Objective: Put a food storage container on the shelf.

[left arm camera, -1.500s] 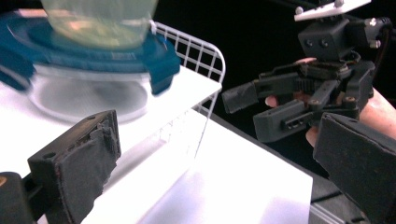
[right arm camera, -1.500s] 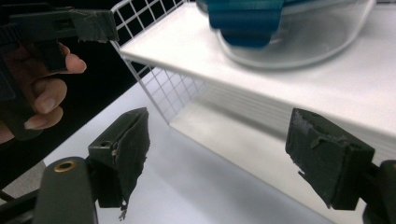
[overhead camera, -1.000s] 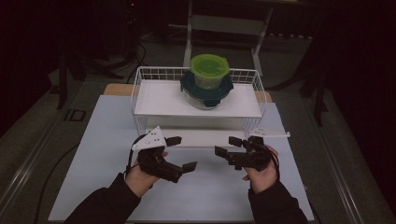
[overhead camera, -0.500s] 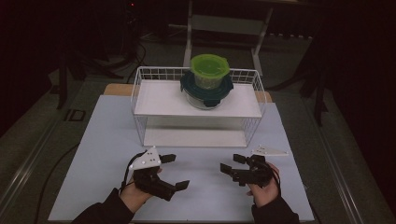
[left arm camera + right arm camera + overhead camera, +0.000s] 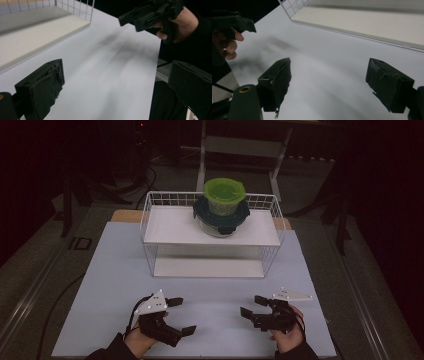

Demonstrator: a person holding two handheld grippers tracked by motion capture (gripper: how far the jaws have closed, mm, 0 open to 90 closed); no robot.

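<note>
- Table (image 5: 110, 270): one pale sheet-covered top, long axis running left to right across the high view; everything below is placed relative to the wire rack.
- Wire rack (image 5: 150, 220): one, white, two white shelf boards; long axis left to right, parallel to the table's far edge, open face toward the person; it stands at the far middle of the table; its lower board and wire side show in the left gripper view (image 5: 37, 32) and in the right gripper view (image 5: 372, 22).
- Containers on the rack's upper board: two, stacked, right of the board's centre; dark-lidded container (image 5: 221, 220) below, upright; green-lidded container (image 5: 224, 196) on top of it, upright, touching it.
- Left gripper (image 5: 176, 316): one, in the person's left hand (image 5: 136, 342); on the near side of the rack, well apart from it, below its left half; jaws point right and slightly away from the person, toward the other gripper; spread wide, nothing between them; bare table between the jaws in the left gripper view (image 5: 115, 82).
- Right gripper (image 5: 253, 306): one, in the right hand (image 5: 287, 336); near side of the rack, well apart, below its right end; jaws point left toward the left gripper; spread wide, holding nothing; bare table between the jaws in the right gripper view (image 5: 328, 82).
- Grippers apart from each other, a stretch of bare table between.
</note>
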